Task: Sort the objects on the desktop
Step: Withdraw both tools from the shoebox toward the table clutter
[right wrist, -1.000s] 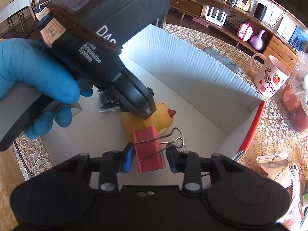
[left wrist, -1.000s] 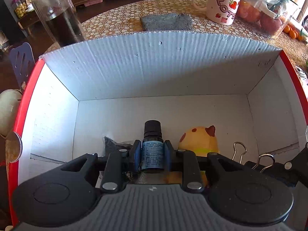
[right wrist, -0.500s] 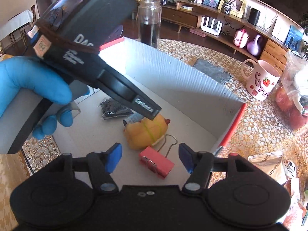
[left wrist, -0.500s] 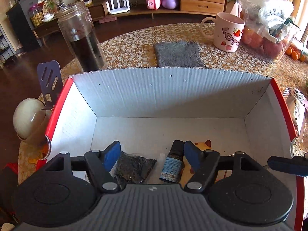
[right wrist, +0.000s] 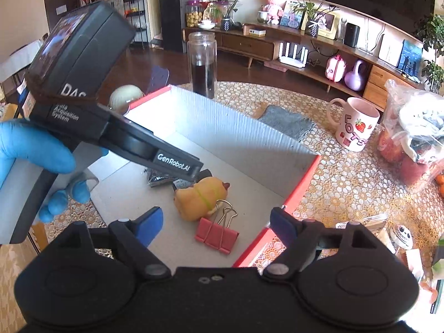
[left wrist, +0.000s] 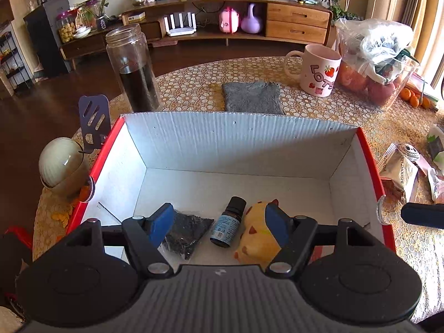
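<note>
A white cardboard box with red rims stands on the table. On its floor lie a small dark bottle with a blue label, a yellow duck toy, a black packet and a red binder clip. My left gripper is open and empty above the bottle. My right gripper is open and empty above the clip. The left gripper's body hides the bottle in the right wrist view.
Behind the box stand a tall glass jar with dark contents, a grey cloth, a pink mug and a bag of fruit. A round cream container is left of the box. Snack packets lie right.
Both grippers have opened and let go: the bottle and the red clip now lie on the box floor. Both grippers have lifted up and back from the box.
</note>
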`<state>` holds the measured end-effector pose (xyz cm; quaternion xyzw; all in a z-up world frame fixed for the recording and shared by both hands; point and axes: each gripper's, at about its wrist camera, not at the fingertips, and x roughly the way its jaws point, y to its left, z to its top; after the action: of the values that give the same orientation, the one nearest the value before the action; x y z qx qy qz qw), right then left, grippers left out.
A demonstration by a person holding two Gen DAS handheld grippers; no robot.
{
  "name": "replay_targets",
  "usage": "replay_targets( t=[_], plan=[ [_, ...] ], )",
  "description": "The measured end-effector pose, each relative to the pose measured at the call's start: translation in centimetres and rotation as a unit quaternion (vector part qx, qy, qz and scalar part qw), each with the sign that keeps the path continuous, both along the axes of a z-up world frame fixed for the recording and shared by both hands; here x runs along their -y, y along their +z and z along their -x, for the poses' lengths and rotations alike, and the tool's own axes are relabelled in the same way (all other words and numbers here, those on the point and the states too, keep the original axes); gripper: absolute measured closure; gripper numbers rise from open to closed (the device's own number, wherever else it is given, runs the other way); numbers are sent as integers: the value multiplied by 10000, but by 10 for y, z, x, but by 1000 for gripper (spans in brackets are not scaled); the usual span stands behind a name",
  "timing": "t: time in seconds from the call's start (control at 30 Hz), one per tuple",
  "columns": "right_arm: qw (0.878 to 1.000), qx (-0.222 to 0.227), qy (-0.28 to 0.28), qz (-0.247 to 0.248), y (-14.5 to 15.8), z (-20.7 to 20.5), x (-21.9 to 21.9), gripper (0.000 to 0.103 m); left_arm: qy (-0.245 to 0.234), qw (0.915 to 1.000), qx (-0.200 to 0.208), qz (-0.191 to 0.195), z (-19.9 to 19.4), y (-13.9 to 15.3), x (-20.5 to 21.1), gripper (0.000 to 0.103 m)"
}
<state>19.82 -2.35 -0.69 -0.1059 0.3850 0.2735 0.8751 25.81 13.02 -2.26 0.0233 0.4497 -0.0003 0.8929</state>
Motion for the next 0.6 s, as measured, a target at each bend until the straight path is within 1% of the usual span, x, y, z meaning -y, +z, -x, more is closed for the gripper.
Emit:
replay_targets(
  t=[0.1,0.17,0.23,0.4,0.5,0.6],
  plan=[
    [9999,81,-16,-112,9,9,10,17,32,9999,91,84,11,7,4,31],
    [9998,155,14,-147,14,15,18,14,42,9997,180,164,20,12,8,31],
    [9995,258,38,-162,20,21,25,12,49,9994,275,206,28,17,12,28],
    [9988,369,-51,-316,31,33,48,10,27,9987,514,61,47,28,25,27],
    [9981,416,-132,-445,37,41,64,9,59,9982,598,82,57,33,31,23],
    [9973,476,-197,-532,43,48,78,8,35,9979,647,80,68,35,39,21]
  ],
)
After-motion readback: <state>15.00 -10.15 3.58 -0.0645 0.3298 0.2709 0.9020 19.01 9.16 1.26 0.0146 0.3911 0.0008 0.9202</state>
